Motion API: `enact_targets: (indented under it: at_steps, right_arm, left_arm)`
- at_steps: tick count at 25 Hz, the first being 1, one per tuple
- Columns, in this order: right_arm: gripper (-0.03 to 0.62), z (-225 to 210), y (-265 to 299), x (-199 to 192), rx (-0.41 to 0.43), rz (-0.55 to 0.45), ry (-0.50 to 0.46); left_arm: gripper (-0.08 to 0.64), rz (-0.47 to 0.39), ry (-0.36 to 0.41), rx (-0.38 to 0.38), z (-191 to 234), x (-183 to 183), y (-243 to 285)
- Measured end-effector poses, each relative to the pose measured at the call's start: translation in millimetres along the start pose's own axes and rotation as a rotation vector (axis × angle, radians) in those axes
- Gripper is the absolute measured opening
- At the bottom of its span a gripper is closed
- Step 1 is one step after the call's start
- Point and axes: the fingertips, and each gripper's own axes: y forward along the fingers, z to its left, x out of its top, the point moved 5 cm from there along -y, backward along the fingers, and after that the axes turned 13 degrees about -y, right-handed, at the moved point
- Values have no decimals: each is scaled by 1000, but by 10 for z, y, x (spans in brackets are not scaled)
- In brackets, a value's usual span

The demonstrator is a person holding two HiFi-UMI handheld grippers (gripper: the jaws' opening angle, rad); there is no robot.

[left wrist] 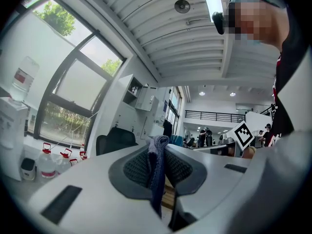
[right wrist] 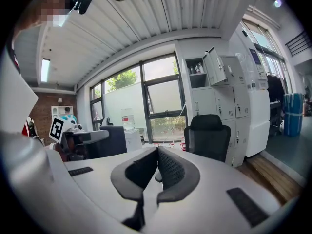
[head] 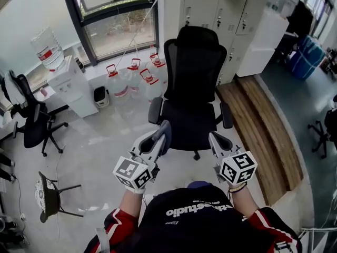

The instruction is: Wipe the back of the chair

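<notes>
A person holds two grippers out over a pale office floor, facing a black office chair [head: 193, 88] that stands just beyond them. The chair's seat is turned toward the person. Its tall back [head: 194, 57] rises on the far side, in front of a window [head: 113, 20] and a bank of white lockers [head: 221, 7].

The left gripper [head: 164, 129] has its jaws clamped on a blue-grey cloth [left wrist: 156, 179], which hangs in a fold between the ribbed pads [left wrist: 138, 165]. The right gripper [head: 213, 137] has its jaws pressed together with nothing between them, as the right gripper view shows [right wrist: 157, 165]. Neither gripper reaches the chair's back.

Several large water bottles [head: 128, 80] stand on the floor to the left of the chair, beside a white water dispenser [head: 71, 86]. A wooden platform [head: 260, 125] runs along the right.
</notes>
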Motion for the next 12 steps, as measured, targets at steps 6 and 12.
enact_targets:
  at_steps: [6,12]
  right_arm:
    - [15,-141,201,54,-5,-1,8]
    - [15,-411,509,100,8,-11,11]
  left_arm:
    - [67,16,-9,-5,166,70,213]
    - [67,18,-8,5,362,130,516]
